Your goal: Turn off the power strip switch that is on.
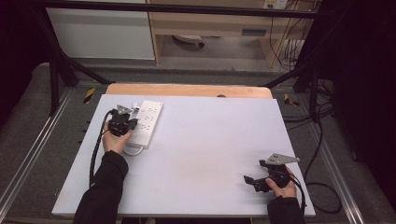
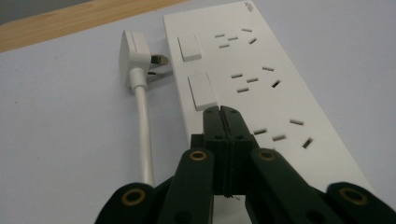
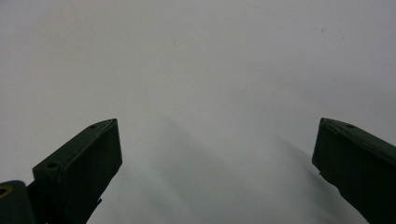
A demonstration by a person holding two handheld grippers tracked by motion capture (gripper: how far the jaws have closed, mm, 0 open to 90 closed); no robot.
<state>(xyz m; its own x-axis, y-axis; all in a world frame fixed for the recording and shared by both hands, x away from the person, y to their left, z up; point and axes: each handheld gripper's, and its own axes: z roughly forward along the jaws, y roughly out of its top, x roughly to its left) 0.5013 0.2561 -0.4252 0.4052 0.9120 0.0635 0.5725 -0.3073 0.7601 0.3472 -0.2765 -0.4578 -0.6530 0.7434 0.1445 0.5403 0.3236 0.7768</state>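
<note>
The white power strip (image 2: 261, 88) lies flat near the far left corner of the white bench (image 1: 201, 154), its long side running toward the far edge. 2 rocker switches sit along one side of it, with rows of sockets beside them. Its white plug (image 2: 135, 53) rests on the bench just beside the strip, the white cord (image 2: 144, 135) trailing back toward the near edge. The left gripper (image 2: 221, 112) has its jaws pressed together with nothing between them, tips over the strip beside the nearer switch. The right gripper (image 1: 257, 182) rests near the near right corner, well apart from the strip, jaws spread wide and empty.
</note>
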